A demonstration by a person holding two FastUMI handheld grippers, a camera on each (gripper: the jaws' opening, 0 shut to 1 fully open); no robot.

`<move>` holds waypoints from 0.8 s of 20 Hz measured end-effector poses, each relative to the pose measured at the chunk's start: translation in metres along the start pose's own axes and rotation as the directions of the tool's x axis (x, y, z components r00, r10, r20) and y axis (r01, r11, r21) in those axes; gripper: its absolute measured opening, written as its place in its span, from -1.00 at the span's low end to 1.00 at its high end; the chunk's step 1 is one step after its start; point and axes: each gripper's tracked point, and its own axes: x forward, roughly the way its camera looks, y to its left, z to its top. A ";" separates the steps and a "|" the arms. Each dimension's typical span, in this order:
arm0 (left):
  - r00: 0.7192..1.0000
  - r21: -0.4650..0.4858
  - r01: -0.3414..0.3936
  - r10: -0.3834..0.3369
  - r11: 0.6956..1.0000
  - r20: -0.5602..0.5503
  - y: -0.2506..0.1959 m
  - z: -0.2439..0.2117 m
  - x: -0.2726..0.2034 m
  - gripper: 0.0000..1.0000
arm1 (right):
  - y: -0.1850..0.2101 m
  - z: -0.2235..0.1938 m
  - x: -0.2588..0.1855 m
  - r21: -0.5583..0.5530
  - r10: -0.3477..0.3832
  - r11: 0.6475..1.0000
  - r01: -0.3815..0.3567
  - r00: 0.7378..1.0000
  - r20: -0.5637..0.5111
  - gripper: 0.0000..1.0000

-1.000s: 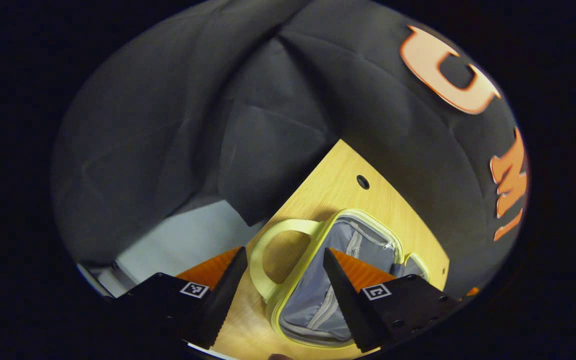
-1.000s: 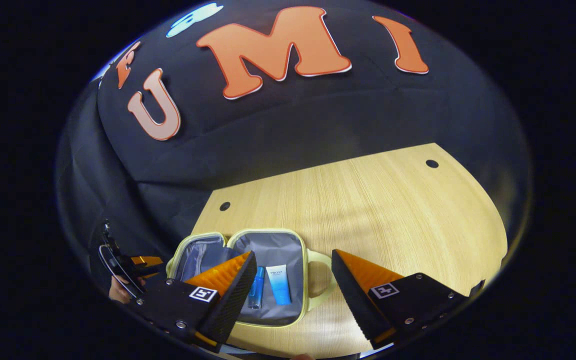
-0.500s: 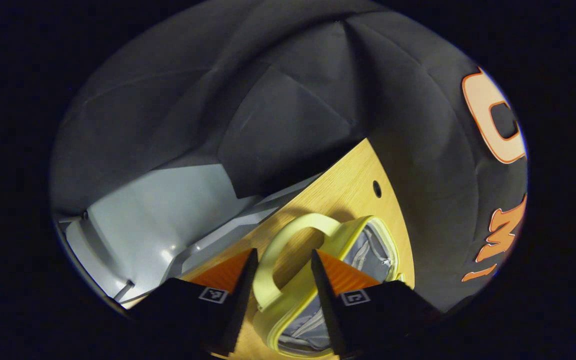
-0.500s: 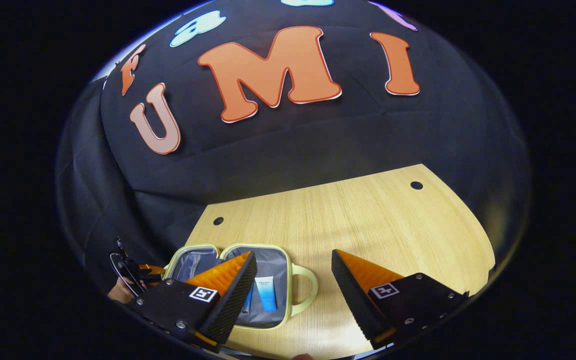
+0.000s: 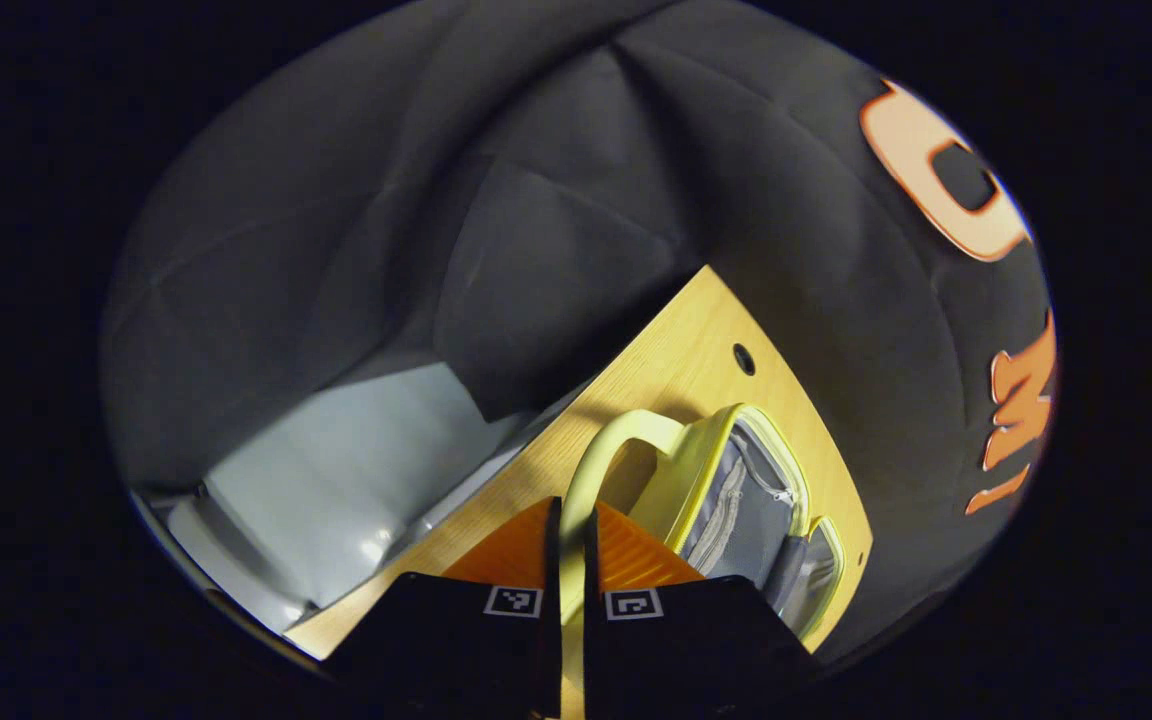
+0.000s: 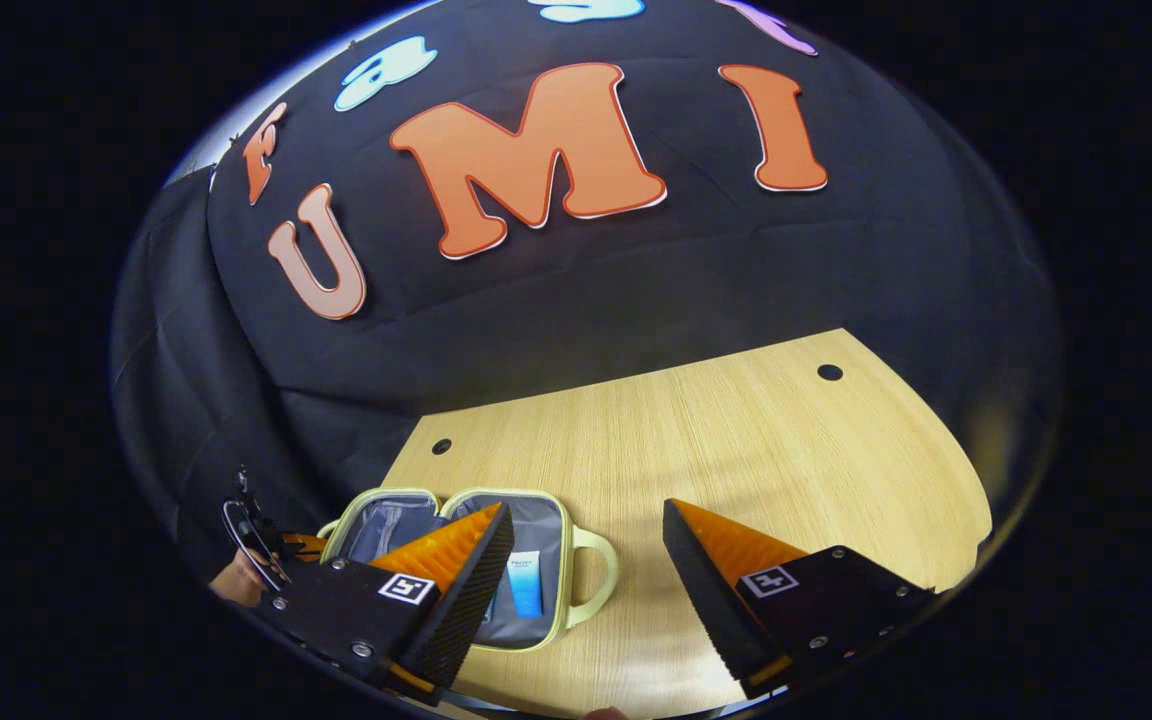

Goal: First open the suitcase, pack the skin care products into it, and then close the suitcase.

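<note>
In the left gripper view, the left tongs [image 5: 572, 560] were pinched tight on the pale yellow handle [image 5: 591, 460] of the suitcase [image 5: 746, 500], both fingers pressing on the strap with almost no gap between them. The suitcase half carrying that handle stood tilted up off the wooden desk [image 5: 681, 350], showing its grey lining and a zip pocket. Left of the desk's edge lay a pale grey floor [image 5: 336, 480].

In the right gripper view, the right tongs [image 6: 588, 545] were spread wide and held nothing, hovering over the near part of the desk [image 6: 736, 440]. The suitcase [image 6: 546, 505] lay open at the near left of the desk, partly behind the left finger of these tongs. Inside its right half lay a blue skin care tube [image 6: 525, 583], with a second item just left of it mostly hidden by that finger. At the far left edge, a hand [image 6: 233, 580] held the other gripper.
</note>
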 end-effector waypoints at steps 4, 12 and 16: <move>0.995 0.156 0.014 -0.029 0.988 0.093 -0.038 0.019 -0.048 -0.84 | -0.007 0.000 -0.001 -0.047 0.010 0.999 -0.010 1.000 0.016 0.92; 0.957 0.312 0.136 -0.205 0.940 0.203 -0.151 0.027 -0.132 -0.84 | -0.007 -0.005 0.000 -0.093 0.056 0.994 -0.053 0.998 0.029 0.91; 0.935 0.416 0.173 -0.281 0.893 0.214 -0.214 0.011 -0.160 -0.84 | -0.010 -0.007 -0.003 -0.119 0.093 0.989 -0.089 0.995 0.032 0.91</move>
